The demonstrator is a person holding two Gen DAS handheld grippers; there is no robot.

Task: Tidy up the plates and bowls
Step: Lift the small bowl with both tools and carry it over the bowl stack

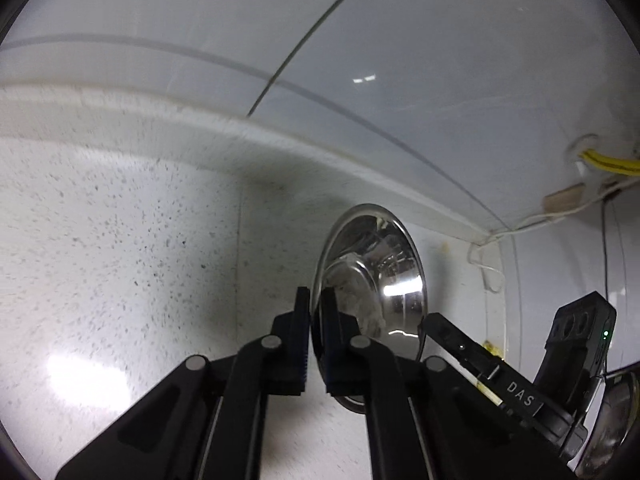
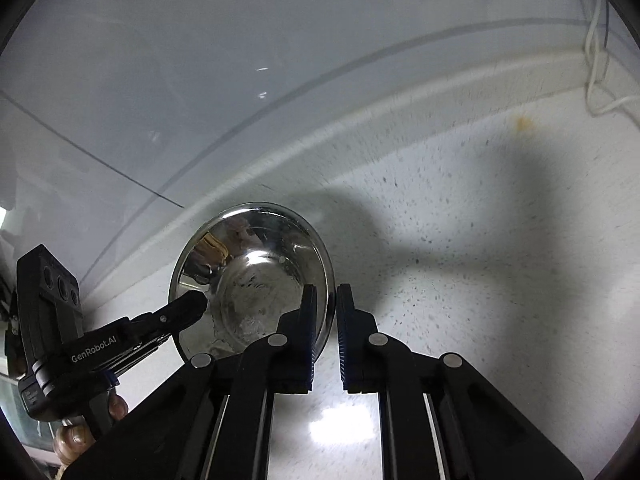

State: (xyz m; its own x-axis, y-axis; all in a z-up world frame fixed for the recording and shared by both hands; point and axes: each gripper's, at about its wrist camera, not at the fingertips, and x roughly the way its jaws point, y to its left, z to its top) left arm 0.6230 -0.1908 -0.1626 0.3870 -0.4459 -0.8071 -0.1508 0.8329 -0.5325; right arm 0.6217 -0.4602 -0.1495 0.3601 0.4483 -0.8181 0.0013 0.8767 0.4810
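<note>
On my far left the speckled white desk (image 1: 112,240) lies bare, running back to a glossy pale wall (image 1: 200,20). My left tongs (image 1: 315,312) are pinching the left rim of the steel bowl (image 1: 384,276), one finger (image 1: 301,332) outside and the other inside the rim. The bowl is tipped up on edge, its hollow facing right in this view, near the back of the desk.

From the right wrist, the same steel bowl (image 2: 256,280) shows its shiny inside towards me. My right tongs (image 2: 325,320) are clamped on its right rim, so both tongs hold it from opposite sides. Fingers of the hand (image 2: 80,432) carrying the left tongs show at lower left. Farther right a white cable (image 1: 560,216) runs along the wall, with a yellow cable (image 1: 608,164) above it.
</note>
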